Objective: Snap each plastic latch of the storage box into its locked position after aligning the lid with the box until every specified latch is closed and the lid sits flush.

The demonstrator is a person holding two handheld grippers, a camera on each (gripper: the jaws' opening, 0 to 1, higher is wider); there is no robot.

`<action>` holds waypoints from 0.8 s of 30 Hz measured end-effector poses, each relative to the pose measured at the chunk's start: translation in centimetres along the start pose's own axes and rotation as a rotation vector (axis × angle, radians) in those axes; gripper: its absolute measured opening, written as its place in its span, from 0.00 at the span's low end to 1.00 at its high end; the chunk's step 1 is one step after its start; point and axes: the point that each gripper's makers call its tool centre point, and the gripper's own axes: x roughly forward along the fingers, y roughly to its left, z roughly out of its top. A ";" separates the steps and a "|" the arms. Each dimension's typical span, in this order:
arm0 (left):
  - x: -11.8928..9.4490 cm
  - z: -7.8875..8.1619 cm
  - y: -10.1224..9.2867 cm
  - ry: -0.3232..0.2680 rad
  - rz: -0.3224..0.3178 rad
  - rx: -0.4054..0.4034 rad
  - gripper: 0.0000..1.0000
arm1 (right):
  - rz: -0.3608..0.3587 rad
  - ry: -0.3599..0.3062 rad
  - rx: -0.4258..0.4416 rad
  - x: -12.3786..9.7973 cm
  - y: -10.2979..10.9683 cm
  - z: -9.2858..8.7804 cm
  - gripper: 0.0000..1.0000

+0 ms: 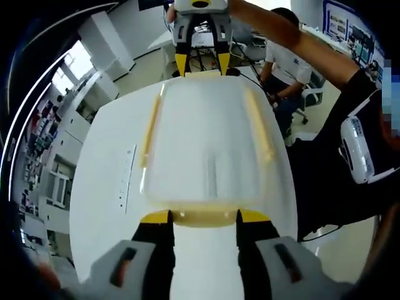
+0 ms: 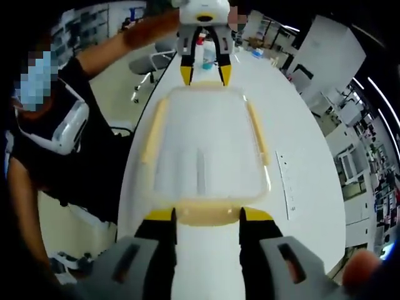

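Both grippers stand wide, one at each short end of one storage box [image 1: 209,150] on the white table [image 1: 100,187]. The left gripper [image 1: 204,217] brackets the near end latch [image 1: 204,216]; the right gripper [image 2: 205,214] brackets the opposite one [image 2: 208,213]. Two side latches [image 2: 153,130] lie flat. The left gripper view adds a seated person [image 1: 289,59] beyond.

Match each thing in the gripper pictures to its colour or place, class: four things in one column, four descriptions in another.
Things:
1. box lid
2. end latch
3. table
4. person's headset

Descriptions:
A. white surface under the box
B. pale yellow, between the near fingers
C. translucent, on top of the box
D. white, hanging at the person's chest

Pairs: 1-C, 2-B, 3-A, 4-D
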 end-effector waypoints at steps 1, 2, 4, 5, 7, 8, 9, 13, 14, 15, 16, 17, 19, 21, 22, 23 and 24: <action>0.0 -0.1 0.0 -0.001 -0.001 -0.002 0.35 | 0.003 0.001 0.001 0.2 0.0 0.0 0.34; 0.1 -0.1 -0.1 -0.003 -0.004 -0.004 0.35 | 0.004 0.003 0.001 0.3 0.0 -0.1 0.34; 0.3 -0.3 -0.2 -0.002 -0.010 -0.006 0.35 | 0.012 -0.001 0.005 0.4 0.2 -0.1 0.34; 0.4 -0.4 -0.2 -0.003 -0.010 -0.005 0.35 | 0.012 -0.004 0.005 0.6 0.2 -0.2 0.34; 0.6 -0.6 -0.3 -0.003 -0.016 -0.009 0.35 | 0.017 -0.009 0.007 0.8 0.2 -0.3 0.34; 0.7 -0.6 -0.3 -0.003 -0.016 -0.009 0.35 | 0.016 -0.009 0.007 0.9 0.1 -0.3 0.34; 0.8 -0.7 -0.3 -0.002 -0.016 -0.010 0.35 | 0.017 -0.011 0.006 1.1 0.2 -0.4 0.34; 0.9 -0.7 -0.5 -0.003 -0.019 -0.013 0.35 | 0.023 -0.016 0.013 1.5 0.6 -0.6 0.34; 1.0 -0.7 -0.6 -0.004 -0.023 -0.014 0.35 | 0.025 -0.018 0.014 1.5 0.6 -0.6 0.34; 1.0 -0.7 -0.6 -0.004 -0.025 -0.015 0.35 | 0.026 -0.019 0.014 1.5 0.7 -0.6 0.34; 1.1 -0.7 -0.6 -0.005 -0.026 -0.014 0.35 | 0.028 -0.019 0.016 1.5 0.8 -0.6 0.34; 1.1 -0.7 -0.7 -0.003 -0.031 -0.016 0.35 | 0.030 -0.020 0.017 1.5 0.8 -0.6 0.34; 1.2 -0.7 -0.7 -0.003 -0.029 -0.014 0.35 | 0.031 -0.021 0.017 1.5 0.8 -0.7 0.34; 1.2 -0.7 -0.8 -0.004 -0.026 -0.012 0.35 | 0.031 -0.018 0.018 1.6 0.8 -0.8 0.34; 1.2 -0.7 -0.8 -0.007 -0.027 -0.013 0.35 | 0.030 -0.018 0.017 1.6 0.8 -0.9 0.34; 1.3 -0.7 -0.9 -0.007 -0.031 -0.015 0.35 | 0.033 -0.021 0.019 1.7 1.0 -0.9 0.34; 1.4 -0.8 -1.0 -0.007 -0.031 -0.014 0.35 | 0.036 -0.023 0.020 1.8 1.1 -0.9 0.34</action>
